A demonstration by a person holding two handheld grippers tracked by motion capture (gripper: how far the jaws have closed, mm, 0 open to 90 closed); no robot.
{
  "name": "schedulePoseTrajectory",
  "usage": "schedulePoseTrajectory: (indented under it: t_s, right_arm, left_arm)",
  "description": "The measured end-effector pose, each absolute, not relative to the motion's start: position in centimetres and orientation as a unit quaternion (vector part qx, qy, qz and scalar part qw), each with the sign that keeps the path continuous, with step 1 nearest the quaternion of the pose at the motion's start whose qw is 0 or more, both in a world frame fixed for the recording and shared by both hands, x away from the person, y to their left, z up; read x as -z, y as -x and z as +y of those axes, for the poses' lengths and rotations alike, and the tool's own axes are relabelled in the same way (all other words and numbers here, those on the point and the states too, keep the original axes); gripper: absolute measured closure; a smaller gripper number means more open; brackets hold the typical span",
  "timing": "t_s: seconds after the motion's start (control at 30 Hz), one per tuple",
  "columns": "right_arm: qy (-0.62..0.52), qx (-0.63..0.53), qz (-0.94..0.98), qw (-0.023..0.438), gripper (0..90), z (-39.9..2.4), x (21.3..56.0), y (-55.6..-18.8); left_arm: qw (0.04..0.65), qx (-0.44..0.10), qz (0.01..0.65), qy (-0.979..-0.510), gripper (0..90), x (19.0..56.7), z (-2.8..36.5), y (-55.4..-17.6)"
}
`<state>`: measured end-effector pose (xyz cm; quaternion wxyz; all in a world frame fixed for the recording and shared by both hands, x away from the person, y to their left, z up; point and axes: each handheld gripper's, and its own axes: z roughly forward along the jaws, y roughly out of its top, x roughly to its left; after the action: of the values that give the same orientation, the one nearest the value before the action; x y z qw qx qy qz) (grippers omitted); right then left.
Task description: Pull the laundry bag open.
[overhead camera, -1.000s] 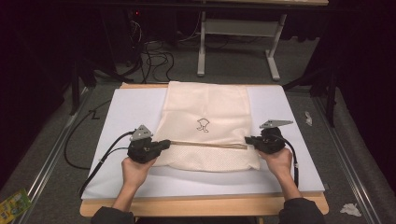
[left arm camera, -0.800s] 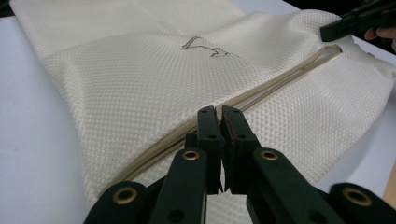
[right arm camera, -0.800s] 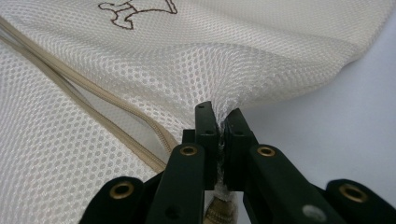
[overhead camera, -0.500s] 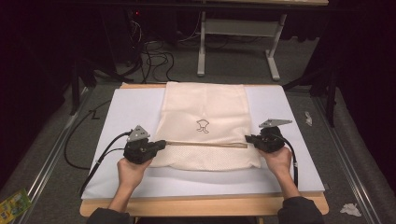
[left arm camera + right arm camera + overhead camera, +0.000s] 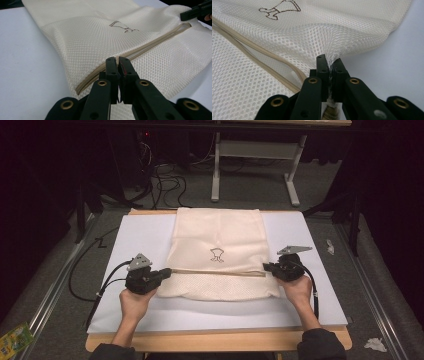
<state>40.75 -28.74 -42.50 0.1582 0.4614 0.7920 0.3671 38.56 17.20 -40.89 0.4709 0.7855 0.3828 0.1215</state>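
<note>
Mesh bag [image 5: 218, 251]: we see a cream mesh bag lying flat in the middle of the white sheet [image 5: 320, 265] that covers the worktop [image 5: 215, 340], its far edge reaching the sheet's far edge.
Zip [image 5: 220, 271]: a tan zip runs across the bag from side to side, just nearer to us than the small dark emblem [image 5: 216, 254] (an outline drawing we cannot make out).
Left claw [image 5: 167, 271]: at the bag's left edge, at the zip's end; in the left gripper view [image 5: 117, 62] we find its jaws pressed together over the mesh right at the zip line, though we cannot tell for sure whether any fabric is pinched.
Right claw [image 5: 266, 267]: at the bag's right edge, at the zip's other end; in the right gripper view [image 5: 330, 65] we see its jaws clamped on a bunched fold of mesh, just beside the zip.
Hands: we see one hand behind each claw, on the near side of the bag.
</note>
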Motion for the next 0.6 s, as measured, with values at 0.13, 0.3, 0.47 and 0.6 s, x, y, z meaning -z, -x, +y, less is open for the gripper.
schedulePoseTrajectory:
  t_s: [0.13, 0.3, 0.47, 0.6]
  right_arm:
    - [-0.459, -0.37, 0.792, 0.157, 88.6, -28.78, 42.37, -40.73]
    - [-0.459, -0.37, 0.791, 0.162, 88.6, -28.85, 42.15, -40.9]
    - [-0.461, -0.366, 0.792, 0.163, 88.7, -28.93, 41.93, -40.87]
    - [-0.457, -0.367, 0.793, 0.165, 88.7, -28.94, 41.85, -41.0]
  left_arm:
    - [0.467, -0.121, 0.385, -0.786, 87.4, 40.95, 17.34, -38.67]
    - [0.467, -0.124, 0.389, -0.784, 87.4, 40.95, 17.59, -38.72]
    - [0.467, -0.125, 0.392, -0.783, 87.4, 40.88, 18.04, -38.84]
    - [0.466, -0.126, 0.394, -0.782, 87.4, 40.91, 18.13, -38.9]
